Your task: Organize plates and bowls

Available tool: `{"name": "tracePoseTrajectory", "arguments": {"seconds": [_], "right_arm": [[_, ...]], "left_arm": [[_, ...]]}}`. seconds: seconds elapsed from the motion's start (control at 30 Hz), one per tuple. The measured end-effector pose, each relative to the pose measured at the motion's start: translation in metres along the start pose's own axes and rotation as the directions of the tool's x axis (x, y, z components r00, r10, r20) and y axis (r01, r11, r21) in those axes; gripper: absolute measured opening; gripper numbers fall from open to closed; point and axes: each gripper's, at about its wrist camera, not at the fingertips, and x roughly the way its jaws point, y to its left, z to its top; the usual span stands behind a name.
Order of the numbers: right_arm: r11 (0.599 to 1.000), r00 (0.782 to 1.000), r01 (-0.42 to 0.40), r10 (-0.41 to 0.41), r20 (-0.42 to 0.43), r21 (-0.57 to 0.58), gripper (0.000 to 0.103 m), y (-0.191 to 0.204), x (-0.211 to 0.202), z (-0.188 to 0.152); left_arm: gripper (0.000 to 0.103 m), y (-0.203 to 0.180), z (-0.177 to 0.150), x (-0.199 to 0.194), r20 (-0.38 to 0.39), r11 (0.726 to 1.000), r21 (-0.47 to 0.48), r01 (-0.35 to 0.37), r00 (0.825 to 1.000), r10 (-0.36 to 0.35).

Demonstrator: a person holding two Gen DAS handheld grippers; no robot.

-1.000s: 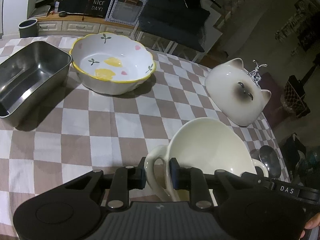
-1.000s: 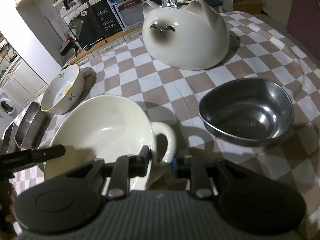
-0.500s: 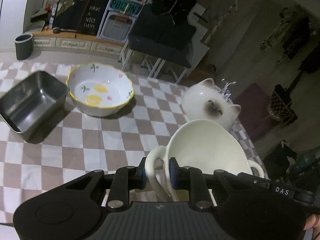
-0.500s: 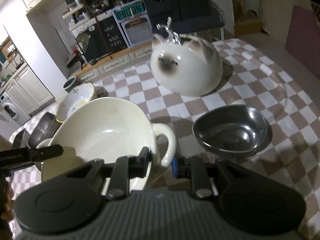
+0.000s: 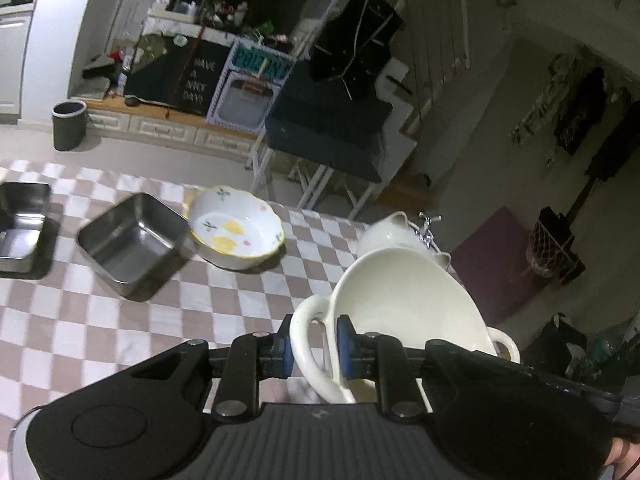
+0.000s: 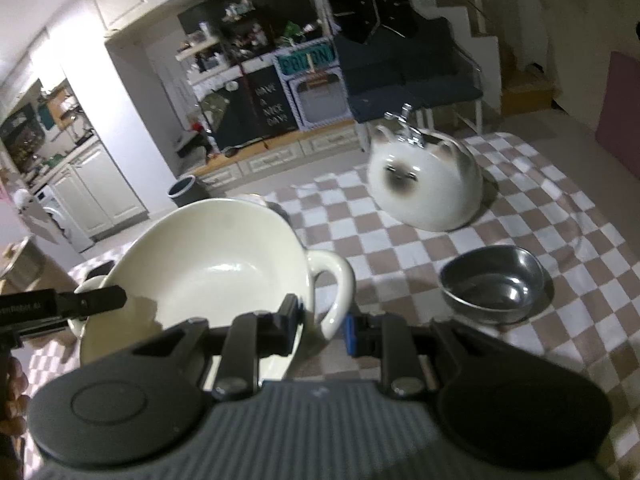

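The left gripper (image 5: 312, 350) and right gripper (image 6: 321, 322) are each squeezing, nearly closed, one handle of the big cream bowl (image 6: 208, 268), holding it up over the checkered table (image 5: 120, 328), so uneven pulling could be making it slip and smash.
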Motion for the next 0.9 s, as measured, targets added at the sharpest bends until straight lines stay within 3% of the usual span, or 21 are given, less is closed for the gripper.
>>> {"name": "tracePoseTrajectory", "arguments": {"seconds": [0.37, 0.9], "right_arm": [[0.995, 0.996, -0.087, 0.088, 0.023, -0.045, 0.026, 0.044, -0.016, -0.012], [0.965, 0.976, -0.216, 0.206, -0.076, -0.149, 0.025, 0.134, 0.008, -0.042]], "left_arm": [[0.023, 0.034, -0.014, -0.069, 0.054, 0.998, -0.012, -0.060, 0.997, 0.061], [0.022, 0.117, -0.047, -0.151, 0.119, 0.969, -0.162, -0.185, 0.971, 0.206]]}}
